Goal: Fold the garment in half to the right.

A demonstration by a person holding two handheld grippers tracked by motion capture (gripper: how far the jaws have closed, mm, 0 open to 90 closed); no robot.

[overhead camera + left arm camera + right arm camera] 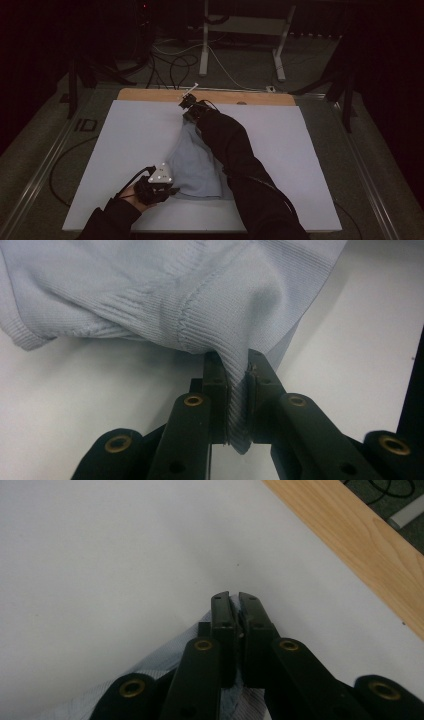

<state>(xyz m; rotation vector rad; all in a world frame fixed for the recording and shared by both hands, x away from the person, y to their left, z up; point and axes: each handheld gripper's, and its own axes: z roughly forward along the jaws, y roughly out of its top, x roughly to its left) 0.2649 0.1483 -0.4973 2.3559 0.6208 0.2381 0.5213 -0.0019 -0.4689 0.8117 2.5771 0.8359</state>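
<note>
Grey knit cloth – pinched between fingers

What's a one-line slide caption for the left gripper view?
Left gripper pinching a ribbed fold of the pale blue knit garment above the white table surface.

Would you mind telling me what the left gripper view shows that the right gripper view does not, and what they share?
Left gripper view: the garment's ribbed hem and stitched seam, bunched and pinched between the left gripper jaws. Right gripper view: the table's wooden edge and the cables on the floor past it, beyond the right gripper. Both: black jaws shut on the pale blue-grey garment over the white table cover.
</note>
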